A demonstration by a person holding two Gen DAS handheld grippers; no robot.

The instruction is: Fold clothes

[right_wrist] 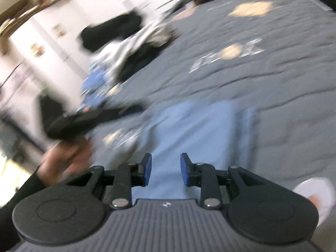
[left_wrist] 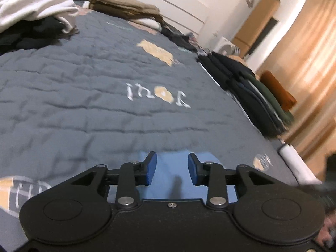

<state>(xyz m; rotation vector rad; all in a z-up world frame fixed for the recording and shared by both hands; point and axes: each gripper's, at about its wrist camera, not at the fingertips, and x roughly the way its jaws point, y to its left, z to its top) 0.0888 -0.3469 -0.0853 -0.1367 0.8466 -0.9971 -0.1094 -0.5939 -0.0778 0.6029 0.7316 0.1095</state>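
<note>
I am seeing a grey quilted bedspread (left_wrist: 84, 96) lying across the bed, printed with white lettering (left_wrist: 157, 95) and tan patches (left_wrist: 156, 51). A white lint roller (left_wrist: 294, 163) is resting at its right edge. A white fan (left_wrist: 227, 46) is standing near the far wall, beside a tan cabinet (left_wrist: 258, 25). Orange curtains (left_wrist: 310, 52) are hanging on the right.

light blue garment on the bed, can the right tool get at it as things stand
Probably yes. The light blue garment lies flat on the grey quilt right ahead of the right tool, whose jaws are apart with nothing between them. The view is blurred, so contact is unclear.
</note>
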